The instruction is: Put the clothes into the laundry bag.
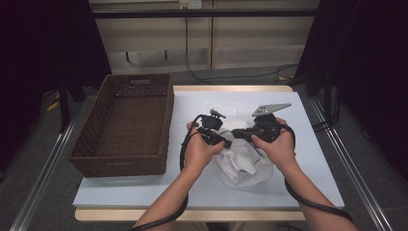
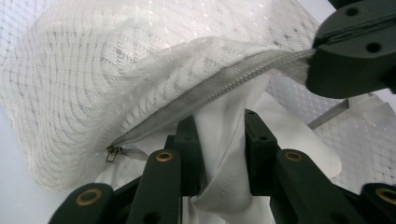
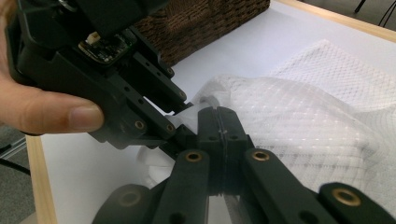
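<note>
A white mesh laundry bag (image 1: 243,169) lies on the table in front of the person, its grey zipper (image 2: 210,88) open and the zipper pull (image 2: 112,153) hanging at the near end. A white cloth (image 2: 224,154) runs between the jaws of my left gripper (image 2: 222,120), which is shut on it at the bag's mouth. My right gripper (image 3: 217,112) is shut on the bag's zipper edge, seen pinching the tape in the left gripper view (image 2: 317,53). In the high view the left gripper (image 1: 226,143) and right gripper (image 1: 237,133) meet tip to tip above the bag (image 3: 303,126).
A brown wicker basket (image 1: 166,120) stands at the table's left, with nothing in it; its corner (image 3: 205,23) is just behind the grippers. The white tabletop (image 1: 303,144) has free room to the right and front. Cables trail from both grippers off the near edge.
</note>
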